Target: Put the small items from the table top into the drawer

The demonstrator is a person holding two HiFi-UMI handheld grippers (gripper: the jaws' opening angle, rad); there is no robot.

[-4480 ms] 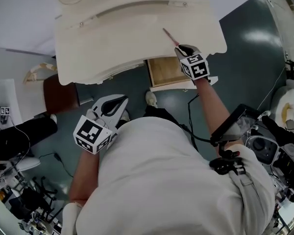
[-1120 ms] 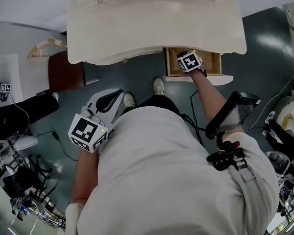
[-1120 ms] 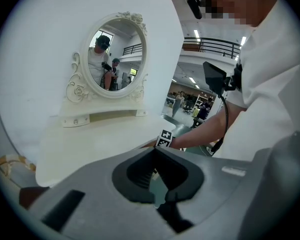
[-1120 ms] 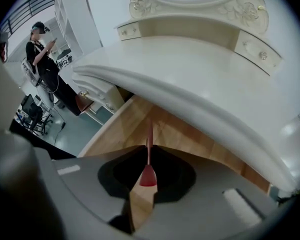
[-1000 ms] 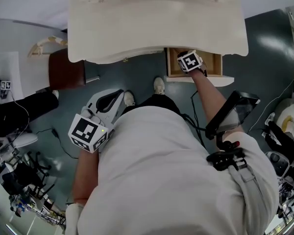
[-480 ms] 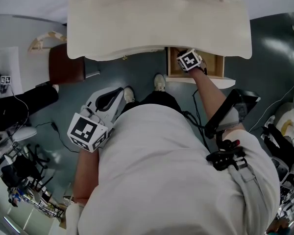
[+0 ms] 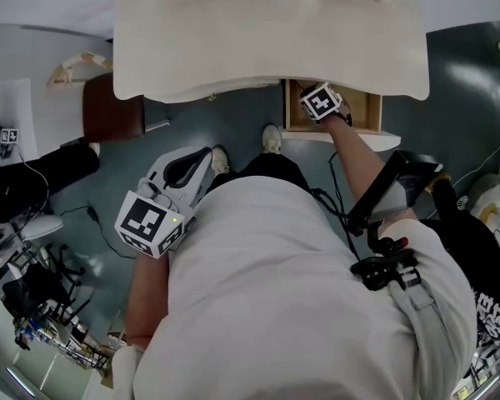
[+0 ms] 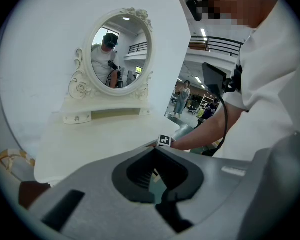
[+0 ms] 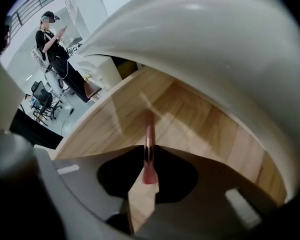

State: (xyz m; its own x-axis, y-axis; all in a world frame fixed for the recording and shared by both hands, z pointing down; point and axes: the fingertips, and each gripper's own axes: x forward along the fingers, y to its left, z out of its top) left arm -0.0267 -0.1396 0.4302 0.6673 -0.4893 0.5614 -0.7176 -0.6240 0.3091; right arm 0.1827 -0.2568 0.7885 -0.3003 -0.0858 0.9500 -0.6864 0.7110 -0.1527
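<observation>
My right gripper (image 7: pixel 310 97) reaches into the open wooden drawer (image 7: pixel 362 115) under the cream dressing table top (image 7: pixel 267 32). In the right gripper view, my right gripper (image 9: pixel 148 156) is shut on a thin pink stick (image 9: pixel 149 139) that points along the drawer floor (image 9: pixel 190 119), just under the table's rounded edge (image 9: pixel 215 44). My left gripper (image 7: pixel 202 158) hangs by the person's body, away from the table. In the left gripper view, my left gripper (image 8: pixel 162 196) is shut with nothing in it, facing the table top (image 8: pixel 100 134) and its oval mirror (image 8: pixel 121 54).
A brown stool (image 7: pixel 112 119) stands left of the drawer, under the table's edge. The person's shoes (image 7: pixel 271 140) rest on the dark floor by the drawer front. A screen (image 7: pixel 392 194) is strapped by the right arm. Other people stand at the left (image 7: pixel 33 177) and right (image 7: pixel 475 265).
Earlier my right gripper held the pink stick over the table top; it is now down in the drawer and has hardly moved since. A person in black has come in at right.
</observation>
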